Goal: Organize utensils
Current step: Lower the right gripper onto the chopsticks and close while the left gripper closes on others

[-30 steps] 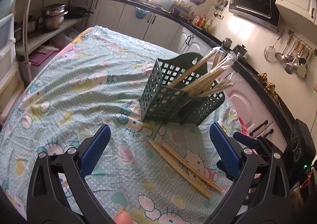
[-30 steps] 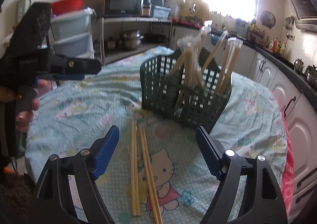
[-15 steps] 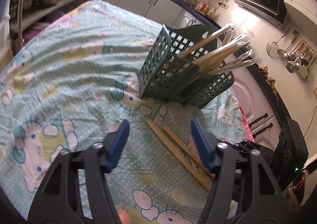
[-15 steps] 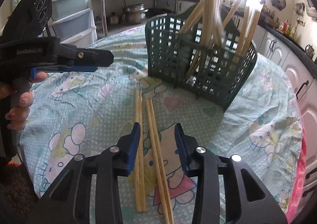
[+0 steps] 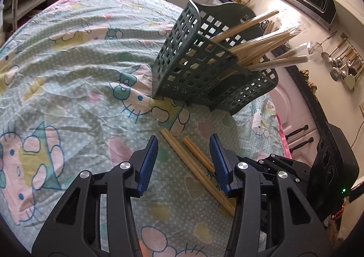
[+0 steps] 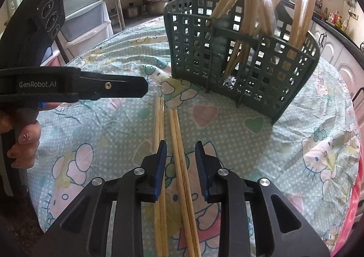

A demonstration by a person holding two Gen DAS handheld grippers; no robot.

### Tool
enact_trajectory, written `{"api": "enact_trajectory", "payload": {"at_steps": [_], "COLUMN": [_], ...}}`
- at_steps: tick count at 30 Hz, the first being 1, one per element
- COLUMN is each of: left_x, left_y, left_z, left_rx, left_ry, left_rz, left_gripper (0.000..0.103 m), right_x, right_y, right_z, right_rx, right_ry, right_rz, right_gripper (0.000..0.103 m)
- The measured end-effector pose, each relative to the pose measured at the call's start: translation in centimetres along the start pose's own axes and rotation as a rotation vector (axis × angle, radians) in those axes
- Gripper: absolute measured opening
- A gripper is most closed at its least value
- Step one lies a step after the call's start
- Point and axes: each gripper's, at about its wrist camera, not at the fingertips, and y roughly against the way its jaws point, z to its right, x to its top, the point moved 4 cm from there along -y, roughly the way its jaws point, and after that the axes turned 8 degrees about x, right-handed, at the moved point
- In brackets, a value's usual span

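Both tongs had dropped closer to the bench (image 5: 68,56) since a second earlier, and their jaws had just been closing. The right tongs (image 6: 180,161) stood narrow, straddling one pair of loose chopsticks (image 6: 179,154) without pressing it; the other pair (image 6: 159,120) lay just outside its left pad. The left tongs (image 5: 183,157) were about half open over the far ends of the chopsticks (image 5: 193,159), gripping nothing. Both pairs lay flat in front of the green utensil basket (image 6: 238,59), long axes pointing at it and running almost in line with the right tongs. I judged the right hand nearer to a clean grip across the sticks.
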Motion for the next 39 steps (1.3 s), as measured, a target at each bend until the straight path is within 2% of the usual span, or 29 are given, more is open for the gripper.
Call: {"api": "enact_trajectory", "payload": {"at_steps": [14,17,22,25,30,39], "left_x": [1.4,1.5,1.7,1.8,1.9,2.1], "left_y": [-3.5,-4.1,-4.5,-4.7,-5.0,-4.9], "left_z": [-2.0,-2.4,-2.6,-2.7,-3.1,-3.8], "left_rx": [-0.024,-0.027,-0.017,-0.001,0.018,-0.006], "left_ry": [0.104,0.12,0.126,0.126,0.124,0.139], "left_rz": [-0.111,-0.128,-0.134,-0.135,-0.136,-0.138], "left_gripper": [0.036,0.031,0.029,0.022,0.014,0.008], "right_x": [1.3,1.9,3.1,3.5,3.5,3.0], "right_y": [-2.5,-2.9,-4.1,-4.6,-4.7,-3.5], "right_z": [0.8,0.8,0.7,0.9,0.9,0.8], "right_rx": [0.024,0.023,0.024,0.035,0.031,0.032], "right_ry": [-0.014,-0.008,-0.008,-0.024,-0.031,-0.04], "right_rz": [-0.068,-0.075,-0.091,-0.1,-0.104,-0.077], "right_gripper": [0.024,0.024,0.024,0.023,0.013,0.011]}}
